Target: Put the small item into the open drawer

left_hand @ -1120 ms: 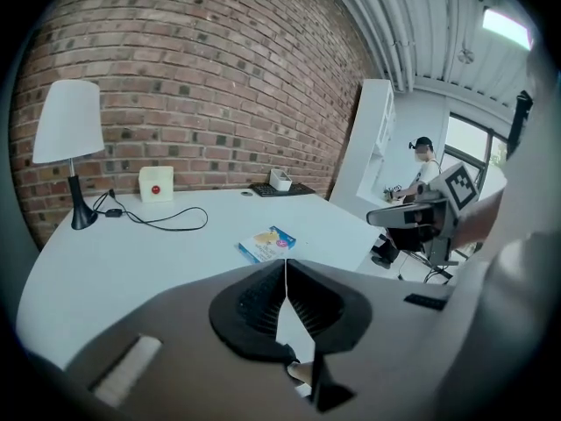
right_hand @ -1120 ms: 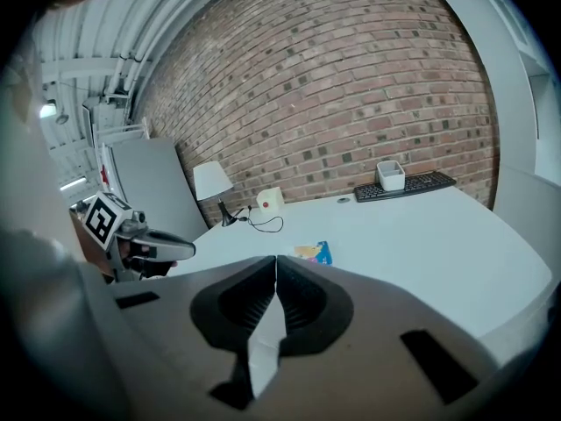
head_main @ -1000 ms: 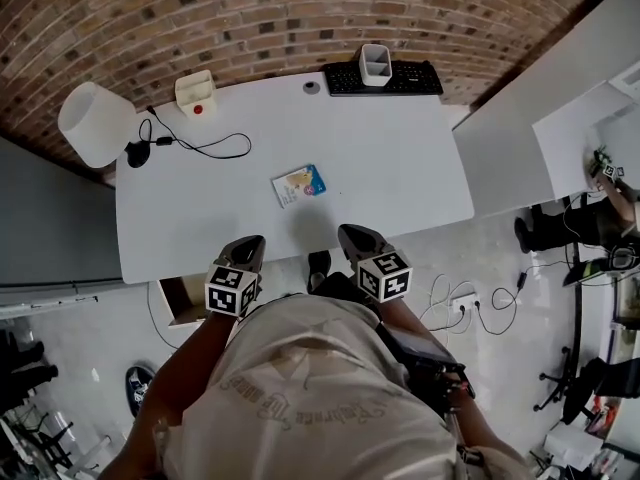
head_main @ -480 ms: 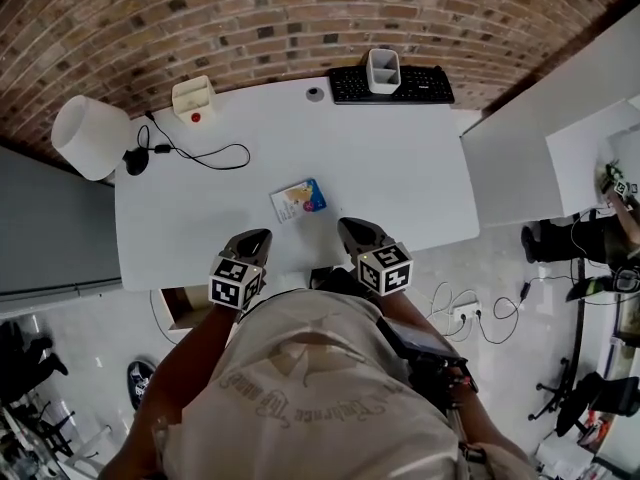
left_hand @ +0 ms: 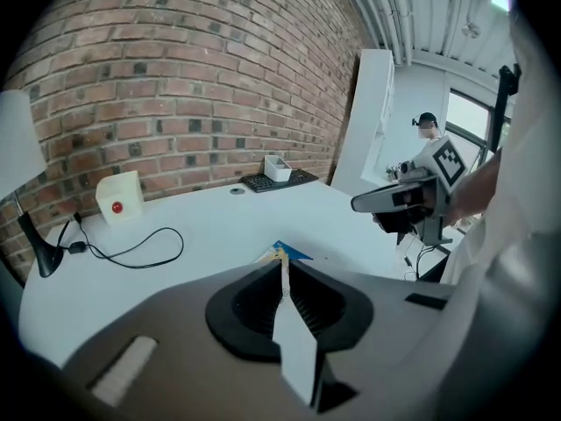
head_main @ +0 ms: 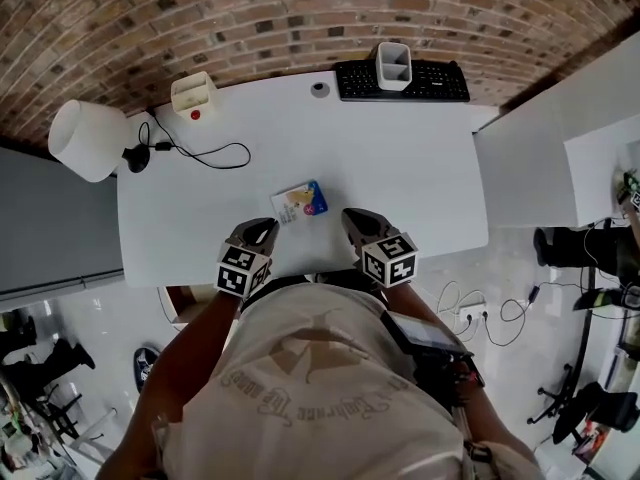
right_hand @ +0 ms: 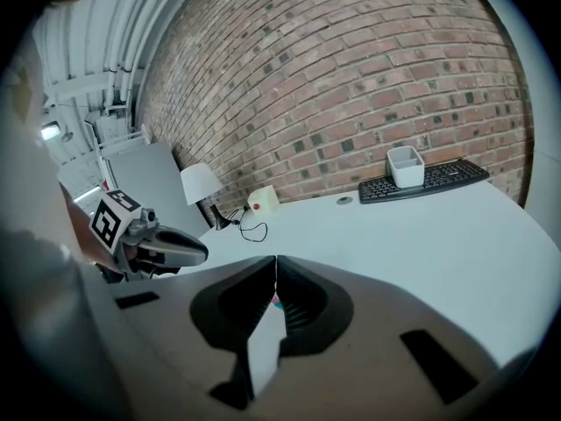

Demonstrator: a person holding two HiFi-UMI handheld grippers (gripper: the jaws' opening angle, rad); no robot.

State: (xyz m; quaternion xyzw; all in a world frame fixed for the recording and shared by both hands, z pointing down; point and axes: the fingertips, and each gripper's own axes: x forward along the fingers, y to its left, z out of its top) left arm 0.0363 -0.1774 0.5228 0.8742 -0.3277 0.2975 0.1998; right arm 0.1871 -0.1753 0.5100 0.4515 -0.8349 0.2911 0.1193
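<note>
Two hand-held grippers were logged over the near edge of the white desk (head_main: pixel 400 168).

1. Left gripper (head_main: pixel 262 228): jaws pressed together, nothing held. Tips were above the desk's near edge, left of centre in the head view, pointing down toward the desktop.
2. Right gripper (head_main: pixel 355 218): jaws likewise together, nothing held. Tips were above the desk's near edge, just right of centre.
3. Small item (head_main: pixel 300 201): a flat card-like packet, cream with a blue corner. It lay flat on the desk just in from the near edge, ahead of and between the two sets of tips, touched by neither. Only bare desktop separated it from the jaws.
4. Open drawer (head_main: pixel 182 301): pulled out below the desk's near-left corner. Only a strip of its wooden interior showed past the left arm, so contents could not be told.
5. White two-compartment holder (head_main: pixel 394 65): stood on a black keyboard (head_main: pixel 440 80) at the desk's far edge. Contents could not be told.
6. Cream box with a red button (head_main: pixel 193 92): sat at the desk's far-left corner.
7. White-shaded lamp (head_main: pixel 85 140): stood at the desk's left end, a black cable (head_main: pixel 215 155) looping from its base across the desktop.
</note>
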